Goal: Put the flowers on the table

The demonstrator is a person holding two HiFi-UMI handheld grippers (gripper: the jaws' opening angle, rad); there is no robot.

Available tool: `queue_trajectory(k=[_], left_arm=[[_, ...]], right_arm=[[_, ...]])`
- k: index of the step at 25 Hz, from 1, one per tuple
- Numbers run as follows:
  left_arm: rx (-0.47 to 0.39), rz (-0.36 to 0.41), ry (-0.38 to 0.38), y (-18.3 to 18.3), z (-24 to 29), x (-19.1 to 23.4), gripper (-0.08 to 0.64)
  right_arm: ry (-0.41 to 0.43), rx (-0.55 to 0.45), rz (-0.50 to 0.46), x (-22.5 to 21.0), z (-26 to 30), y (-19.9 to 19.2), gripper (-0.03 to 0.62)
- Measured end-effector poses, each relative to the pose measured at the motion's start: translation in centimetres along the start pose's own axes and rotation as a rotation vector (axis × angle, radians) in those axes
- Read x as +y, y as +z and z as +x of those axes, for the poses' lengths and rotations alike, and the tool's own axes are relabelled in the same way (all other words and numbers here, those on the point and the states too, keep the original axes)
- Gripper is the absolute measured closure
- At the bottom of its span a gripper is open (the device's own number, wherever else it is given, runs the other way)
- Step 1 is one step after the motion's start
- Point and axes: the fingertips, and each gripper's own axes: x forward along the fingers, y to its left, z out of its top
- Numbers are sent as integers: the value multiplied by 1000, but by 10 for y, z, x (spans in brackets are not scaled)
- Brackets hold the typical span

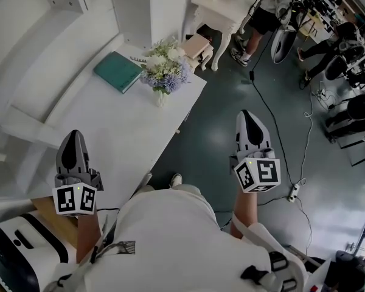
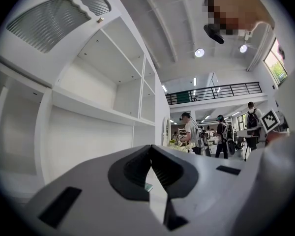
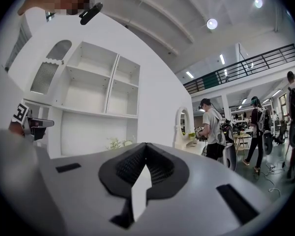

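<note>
the flowers (image 1: 166,69), a bunch of white and lilac blooms, are standing upright in a small pale vase (image 1: 162,97) on the white table (image 1: 109,126), near its far edge. a teal book (image 1: 117,71) is lying flat on the same table just to the left of them, apart from the vase. in the head view, the left gripper (image 1: 73,135) is hovering over the near end of the table, well apart from the flowers and pointing roughly towards them, its marker cube facing the camera. the right gripper (image 1: 248,115) is hanging over the dark floor (image 1: 231,102) beside the table, also well apart from the flowers. in the left gripper view, the left gripper (image 2: 150,149) is showing its two dark ribbed pads meeting at the tip, with only the shaped hollow behind them letting the pale background through, and it is gripping nothing. the right gripper (image 3: 145,146), seen in its own view, is looking the same: tips pressed together and nothing caught between them. both gripper cameras are pointing upwards at a tall white shelving unit (image 2: 103,82) against the wall. in the right gripper view, a few green sprigs (image 3: 115,142) are peeking over the gripper's body. a black cable (image 1: 274,126) is trailing across the floor, and another person (image 1: 267,5) is standing at a white dresser further back.
</note>
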Motion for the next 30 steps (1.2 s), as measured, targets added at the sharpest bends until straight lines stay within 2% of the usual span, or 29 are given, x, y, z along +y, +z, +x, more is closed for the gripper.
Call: queue_trajectory(k=[9, 19, 30], left_arm=[[-27, -23, 23, -3, 0, 15, 545], [-12, -51, 67, -16, 0, 32, 545], [-1, -59, 54, -21, 7, 30, 545]], right_arm=[[46, -3, -31, 24, 26, 0, 583], [82, 2, -58, 38, 48, -3, 583], [101, 4, -67, 48, 54, -7, 583]])
